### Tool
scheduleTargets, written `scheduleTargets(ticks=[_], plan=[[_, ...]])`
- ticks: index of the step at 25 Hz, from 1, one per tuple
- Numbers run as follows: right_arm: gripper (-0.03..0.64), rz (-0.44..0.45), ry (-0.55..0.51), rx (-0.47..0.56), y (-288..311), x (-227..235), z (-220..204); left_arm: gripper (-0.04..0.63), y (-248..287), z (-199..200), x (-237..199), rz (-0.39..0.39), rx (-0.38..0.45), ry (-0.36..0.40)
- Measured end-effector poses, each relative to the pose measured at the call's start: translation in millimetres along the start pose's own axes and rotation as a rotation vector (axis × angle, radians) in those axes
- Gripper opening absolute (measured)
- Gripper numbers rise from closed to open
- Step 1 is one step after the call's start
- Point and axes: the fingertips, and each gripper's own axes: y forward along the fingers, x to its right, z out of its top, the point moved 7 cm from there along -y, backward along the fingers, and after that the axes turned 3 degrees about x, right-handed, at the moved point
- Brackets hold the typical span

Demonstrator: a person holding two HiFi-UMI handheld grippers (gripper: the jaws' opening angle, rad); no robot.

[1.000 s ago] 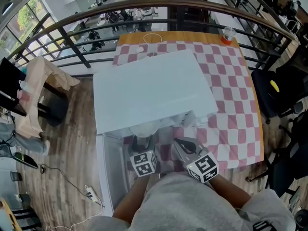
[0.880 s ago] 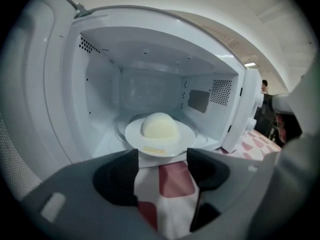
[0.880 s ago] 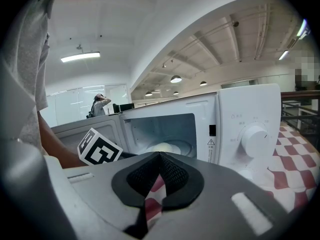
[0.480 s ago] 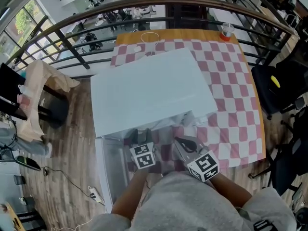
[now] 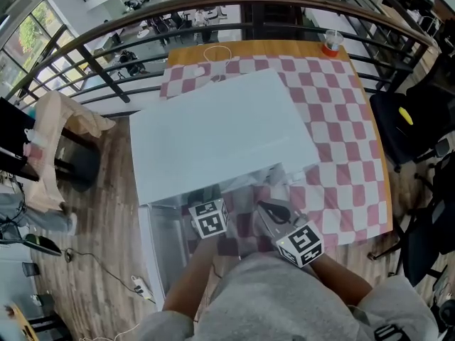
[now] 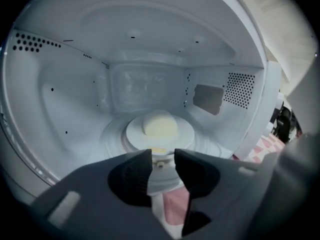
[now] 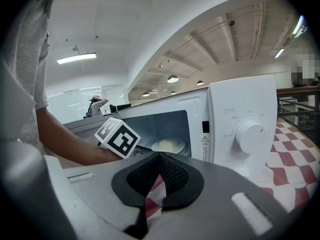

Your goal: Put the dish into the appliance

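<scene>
A white microwave stands on the checked table with its door swung open at the left. Inside, a white dish with a pale round bun rests on the turntable; the right gripper view also shows this dish. My left gripper is at the cavity mouth, short of the dish. Its jaws have just been closing and still stand apart, with nothing between them. In the head view the left gripper reaches under the microwave's top. My right gripper is shut on nothing, in front of the microwave.
The microwave's dial sits right of the cavity. The pink and white cloth covers the table. A cup and a white cable loop lie at the far edge. A railing curves behind, and a black chair stands at the right.
My left gripper has moved forward, further into the microwave's opening. The right gripper has stayed where it was.
</scene>
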Motion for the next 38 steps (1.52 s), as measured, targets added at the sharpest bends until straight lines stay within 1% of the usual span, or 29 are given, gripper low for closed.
scheduleTargets(ticks=[7,9,13,17,20,23,28,34,36,38], plan=[[-0.002,-0.015,0.002,0.003,-1,3,0,0.032,5,-3,-1,0.012,-0.015,-0.018],[-0.002,-0.020,0.001,0.002,-2,2,0,0.012,4,-4,-3,0.013,-0.016,-0.025],[-0.002,-0.030,-0.004,0.004,-5,0,1,0.009,-2,-5,-5,0.012,-0.017,-0.029],[-0.002,-0.051,-0.008,0.010,-10,0,2,0.009,-17,-8,-3,0.001,0.007,-0.029],[-0.003,-0.069,-0.019,0.013,-17,1,4,0.009,-33,-12,0,-0.005,0.019,-0.049],[-0.002,-0.097,-0.029,0.016,-26,4,5,0.009,-53,-18,6,-0.019,0.031,-0.079],[-0.002,-0.148,-0.040,0.027,-48,4,5,0.009,-90,-28,17,-0.041,0.074,-0.083],[-0.002,-0.186,-0.054,0.024,-80,-7,-3,0.009,-140,-40,28,-0.072,0.123,-0.113],[-0.002,-0.190,-0.059,0.020,-88,-14,-6,0.009,-155,-45,29,-0.077,0.137,-0.110],[-0.002,-0.193,-0.060,0.017,-95,-21,-9,0.009,-168,-50,30,-0.080,0.148,-0.088]])
